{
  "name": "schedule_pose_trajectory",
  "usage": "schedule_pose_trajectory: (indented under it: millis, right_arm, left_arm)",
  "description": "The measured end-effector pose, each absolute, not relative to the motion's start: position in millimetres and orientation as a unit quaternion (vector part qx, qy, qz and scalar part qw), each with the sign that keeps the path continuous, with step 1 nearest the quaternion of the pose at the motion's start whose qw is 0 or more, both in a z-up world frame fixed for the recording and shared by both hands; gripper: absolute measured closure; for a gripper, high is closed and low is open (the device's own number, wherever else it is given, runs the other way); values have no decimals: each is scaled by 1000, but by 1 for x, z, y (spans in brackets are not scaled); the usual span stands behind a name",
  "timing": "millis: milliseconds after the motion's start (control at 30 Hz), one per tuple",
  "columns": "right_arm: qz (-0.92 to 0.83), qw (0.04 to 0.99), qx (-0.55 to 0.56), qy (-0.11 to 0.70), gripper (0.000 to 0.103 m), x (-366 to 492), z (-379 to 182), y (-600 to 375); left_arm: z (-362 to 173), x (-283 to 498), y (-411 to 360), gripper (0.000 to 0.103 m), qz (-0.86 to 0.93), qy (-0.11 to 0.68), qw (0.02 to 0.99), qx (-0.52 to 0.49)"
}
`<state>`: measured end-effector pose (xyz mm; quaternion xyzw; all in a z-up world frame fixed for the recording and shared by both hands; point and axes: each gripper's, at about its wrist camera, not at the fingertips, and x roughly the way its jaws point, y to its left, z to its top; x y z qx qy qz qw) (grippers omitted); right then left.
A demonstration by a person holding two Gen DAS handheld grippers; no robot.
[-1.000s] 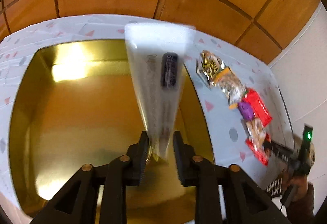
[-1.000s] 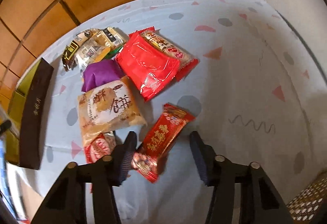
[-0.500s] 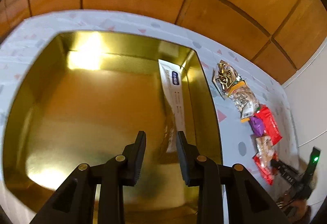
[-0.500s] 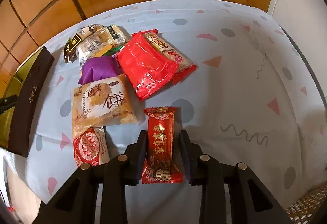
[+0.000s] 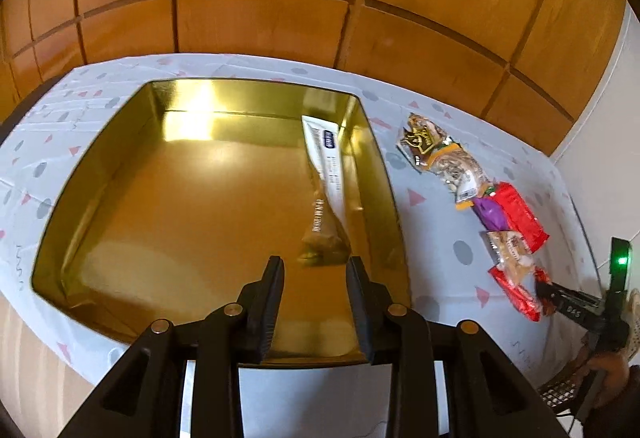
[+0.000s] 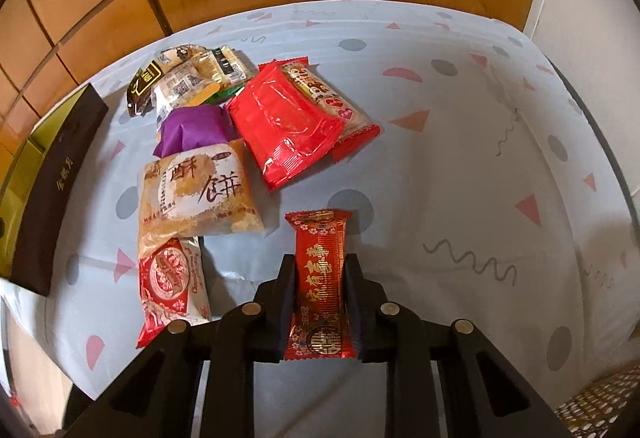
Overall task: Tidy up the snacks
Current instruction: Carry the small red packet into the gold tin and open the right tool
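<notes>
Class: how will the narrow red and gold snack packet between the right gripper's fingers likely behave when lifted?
The red and gold packet looks glossy, so probably slippery. It lies flat and straight, likely fairly stiff. Slim, probably light; the right gripper is shut on its sides.

My left gripper is matte black, with ribbed finger pads and brass-coloured pins along its linkage arms. My right gripper has the same build (a green light glows on its body in the left view).
</notes>
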<state>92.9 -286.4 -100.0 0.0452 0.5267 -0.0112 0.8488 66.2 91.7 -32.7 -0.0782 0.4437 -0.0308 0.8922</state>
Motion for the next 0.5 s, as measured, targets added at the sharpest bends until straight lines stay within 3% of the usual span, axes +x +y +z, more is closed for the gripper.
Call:
schedule_pose_trajectory:
  millis: [267,500]
  right_arm:
    - [18,864,71,498,81,87,-64,-272]
    - [172,861,87,471,81,97,-23,-183]
  left_arm:
    - [-32,62,124,71,23,431,896,-106]
    - [-32,57,146,71,49,421,898,-118]
